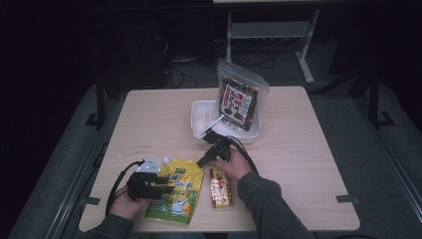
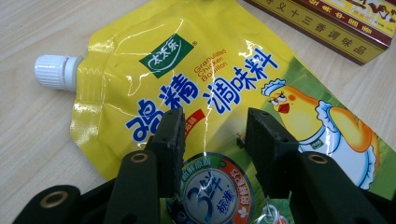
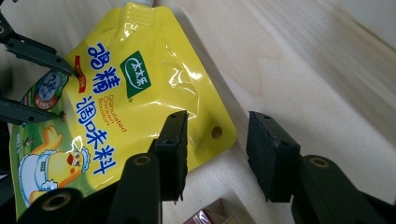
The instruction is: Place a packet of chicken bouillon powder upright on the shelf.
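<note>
The yellow chicken bouillon pouch (image 1: pixel 177 194) lay flat near the surface's (image 1: pixel 308 164) front edge, left of centre, beside a seasoning box (image 1: pixel 221 187). The left tongs (image 2: pixel 212 135) straddled its edge, jaws apart, apparently not yet pressing. The right tongs (image 3: pixel 217 140) hovered released over the pouch's punched corner.

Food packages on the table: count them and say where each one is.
3. The yellow spout pouch lies at the near edge by the left gripper; the small box lies beside it; the seaweed bag stands in the white tray. None seems hidden.
</note>
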The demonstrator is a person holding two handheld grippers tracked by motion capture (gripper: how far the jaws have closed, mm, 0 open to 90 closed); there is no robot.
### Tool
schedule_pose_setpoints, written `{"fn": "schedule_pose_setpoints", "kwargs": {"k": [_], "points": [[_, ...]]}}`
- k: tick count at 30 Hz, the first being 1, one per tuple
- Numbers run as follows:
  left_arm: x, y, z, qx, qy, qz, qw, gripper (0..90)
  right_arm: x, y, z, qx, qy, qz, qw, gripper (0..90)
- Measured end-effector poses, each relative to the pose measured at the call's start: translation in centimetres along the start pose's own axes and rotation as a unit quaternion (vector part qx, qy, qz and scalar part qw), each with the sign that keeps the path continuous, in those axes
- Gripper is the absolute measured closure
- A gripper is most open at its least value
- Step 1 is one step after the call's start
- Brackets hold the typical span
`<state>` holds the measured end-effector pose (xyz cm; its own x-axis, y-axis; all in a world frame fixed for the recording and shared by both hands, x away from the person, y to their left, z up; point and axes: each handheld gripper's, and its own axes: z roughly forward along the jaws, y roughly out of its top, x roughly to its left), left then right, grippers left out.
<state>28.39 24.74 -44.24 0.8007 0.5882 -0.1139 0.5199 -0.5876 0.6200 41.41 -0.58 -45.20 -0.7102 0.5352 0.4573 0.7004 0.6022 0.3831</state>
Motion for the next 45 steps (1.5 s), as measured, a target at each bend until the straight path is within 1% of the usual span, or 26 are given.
{"fn": "schedule_pose_setpoints", "kwargs": {"k": [5, 6, 8, 10, 12, 14, 17, 19, 20, 22, 24, 26, 29, 31, 33, 35, 37, 41, 42, 45], "points": [[0.1, 0.0, 0.1, 0.001, 0.001, -0.003, 1.0, 56.9, 0.1, 0.0, 0.2, 0.0, 0.017, 0.004, 0.9998, 60.8], [0.0, 0.0, 0.1, 0.002, 0.002, -0.001, 1.0, 56.8, 0.2, 0.0, 0.2, -0.001, 0.014, 0.002, 0.9999, 61.8], [0.0, 0.0, 0.1, 0.001, 0.002, -0.003, 1.0, 56.7, 0.2, 0.0, 0.0, -0.003, 0.012, 0.001, 0.9999, 65.4], [0.0, 0.0, 0.1, 0.002, 0.003, -0.003, 1.0, 56.5, 0.1, 0.0, -0.1, -0.007, 0.014, 0.004, 0.9999, 69.5], [0.0, 0.0, 0.2, 0.002, 0.004, -0.003, 1.0, 56.1, 0.0, 0.0, -0.2, -0.005, 0.009, 0.002, 0.9999, 73.9], [0.0, 0.0, 0.2, 0.003, 0.006, -0.003, 1.0, 56.0, 0.0, -0.1, -0.2, 0.0, 0.005, 0.002, 1.0, 76.4], [0.0, 0.0, 0.2, 0.004, 0.007, -0.005, 1.0, 56.3, 0.0, -0.1, -0.2, -0.002, 0.009, 0.006, 0.9999, 83.4], [0.0, 0.0, 0.2, 0.004, 0.009, -0.005, 0.9999, 56.3, 0.1, -0.2, -0.4, -0.004, 0.013, 0.004, 0.9999, 88.6], [0.0, 0.1, 0.2, 0.003, 0.01, -0.005, 0.9999, 56.3, 0.2, -0.2, -0.4, -0.006, 0.015, 0.003, 0.9999, 89.4], [-0.1, 0.1, 0.2, 0.002, 0.012, -0.004, 0.9999, 56.1, 0.4, -0.2, -0.5, -0.006, 0.009, -0.002, 0.9999, 89.8], [-0.1, 0.1, 0.0, -0.004, 0.015, -0.005, 0.9999, 55.5, 0.7, -0.2, -0.7, -0.007, 0.003, -0.01, 0.9999, 89.9], [0.0, 0.2, -0.3, -0.013, 0.016, -0.006, 0.9998, 53.9, 0.9, -0.2, -1.0, -0.012, 0.004, -0.014, 0.9998, 90.0], [0.0, 0.3, -0.7, -0.025, 0.021, -0.014, 0.9994, 49.0, 1.3, -0.4, -1.7, -0.018, 0.003, -0.022, 0.9996, 90.0], [0.0, 0.3, -0.8, -0.034, 0.023, -0.024, 0.9989, 43.8, 1.7, -0.5, -2.1, -0.021, 0.001, -0.029, 0.9994, 90.0], [0.2, 0.3, -1.0, -0.04, 0.031, -0.034, 0.9981, 37.2, 1.9, -0.6, -2.7, -0.032, -0.001, -0.033, 0.9989, 90.0], [0.3, 0.3, -1.3, -0.049, 0.03, -0.042, 0.9974, 34.9, 2.1, -0.8, -3.5, -0.045, -0.001, -0.036, 0.9984, 90.0], [0.4, 0.3, -1.5, -0.057, 0.032, -0.052, 0.9965, 30.7, 2.4, -0.9, -4.1, -0.053, 0.001, -0.039, 0.9979, 90.0], [0.8, 0.2, -1.7, -0.066, 0.033, -0.069, 0.9949, 24.6, 3.2, -1.0, -5.5, -0.067, -0.005, -0.049, 0.9965, 90.0], [0.8, 0.1, -1.7, -0.066, 0.032, -0.073, 0.9946, 24.2, 3.3, -1.0, -5.9, -0.075, -0.005, -0.05, 0.9959, 90.0], [0.7, 0.2, -1.8, -0.069, 0.032, -0.072, 0.9945, 22.7, 3.5, -1.1, -6.9, -0.087, -0.007, -0.053, 0.9948, 90.0]]}}
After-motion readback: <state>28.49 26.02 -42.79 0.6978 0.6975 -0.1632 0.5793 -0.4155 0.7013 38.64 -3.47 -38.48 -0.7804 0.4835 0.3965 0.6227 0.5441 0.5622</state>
